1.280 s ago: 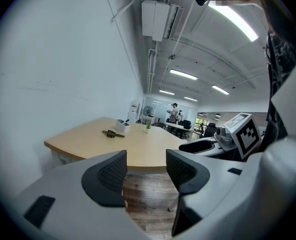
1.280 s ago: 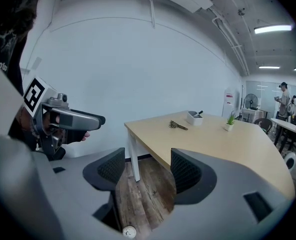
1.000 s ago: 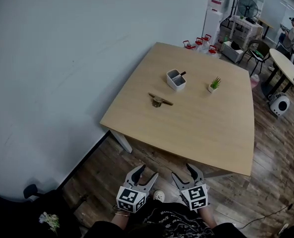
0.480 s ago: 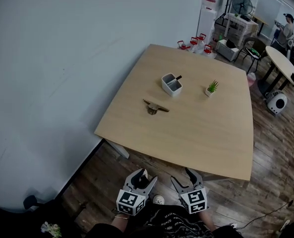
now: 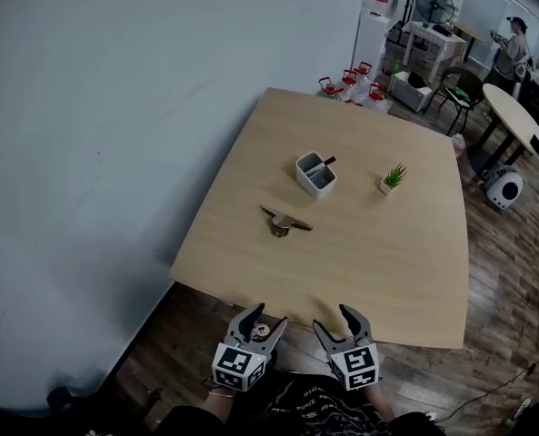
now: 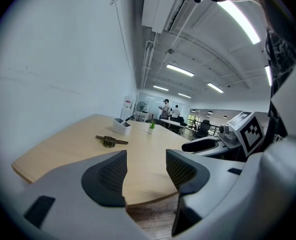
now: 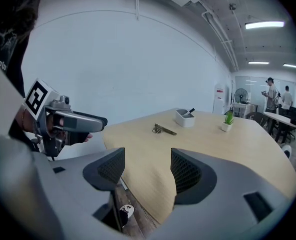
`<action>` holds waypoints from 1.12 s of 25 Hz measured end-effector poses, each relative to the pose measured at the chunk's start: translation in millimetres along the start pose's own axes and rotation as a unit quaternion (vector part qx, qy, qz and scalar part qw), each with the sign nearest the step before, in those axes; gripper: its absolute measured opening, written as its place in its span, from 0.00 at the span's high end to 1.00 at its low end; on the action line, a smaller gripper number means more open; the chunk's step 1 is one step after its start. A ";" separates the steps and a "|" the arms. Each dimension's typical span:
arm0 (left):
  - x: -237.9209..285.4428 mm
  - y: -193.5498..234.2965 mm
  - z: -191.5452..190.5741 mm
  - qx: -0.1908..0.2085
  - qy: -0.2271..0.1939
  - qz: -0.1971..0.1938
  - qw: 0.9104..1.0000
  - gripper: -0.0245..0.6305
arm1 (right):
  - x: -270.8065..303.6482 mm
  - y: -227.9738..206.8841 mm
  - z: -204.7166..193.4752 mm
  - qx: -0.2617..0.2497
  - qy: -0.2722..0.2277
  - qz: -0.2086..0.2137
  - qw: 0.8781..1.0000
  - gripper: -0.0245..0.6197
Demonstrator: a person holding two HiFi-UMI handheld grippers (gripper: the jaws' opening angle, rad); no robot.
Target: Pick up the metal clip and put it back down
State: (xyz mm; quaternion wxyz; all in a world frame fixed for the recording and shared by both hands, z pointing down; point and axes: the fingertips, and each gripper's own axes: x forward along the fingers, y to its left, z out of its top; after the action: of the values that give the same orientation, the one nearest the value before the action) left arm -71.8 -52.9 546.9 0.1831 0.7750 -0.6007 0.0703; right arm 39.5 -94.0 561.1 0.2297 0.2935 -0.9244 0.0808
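The metal clip (image 5: 284,222) is a dark, long-handled piece lying on the light wooden table (image 5: 405,262), left of its middle. It also shows small in the left gripper view (image 6: 111,141) and in the right gripper view (image 7: 163,129). My left gripper (image 5: 264,317) and right gripper (image 5: 334,317) are held side by side at the table's near edge, well short of the clip. Both stand open with nothing between their jaws.
A white pen holder (image 5: 315,173) and a small potted plant (image 5: 393,179) stand on the table beyond the clip. A white wall runs along the left. Red-capped bottles (image 5: 349,82), a fan, chairs, another table (image 5: 520,121) and people lie beyond the far end.
The head view has closed in on the table: its near edge now lies just ahead of both grippers. The grippers stay open and low in view. The clip has not moved.
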 end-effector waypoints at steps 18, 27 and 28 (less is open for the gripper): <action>49.8 107.4 39.8 0.027 0.010 -0.050 0.998 0.59 | 101.4 2.1 47.3 -0.005 0.029 -0.047 0.998 0.49; 58.6 145.6 54.2 0.031 0.003 -0.044 0.999 0.59 | 146.7 -12.8 92.2 -0.065 0.020 -0.049 0.996 0.49; 58.0 148.1 54.4 0.028 0.002 -0.041 0.999 0.59 | 152.8 -13.5 98.0 -0.078 0.020 -0.043 0.996 0.49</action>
State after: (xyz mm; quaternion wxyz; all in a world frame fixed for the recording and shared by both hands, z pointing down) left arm -204.0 -156.8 545.3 0.1650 0.8036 -0.5660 0.0816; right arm -100.0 -210.1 547.1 0.2740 0.3127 -0.9095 0.0039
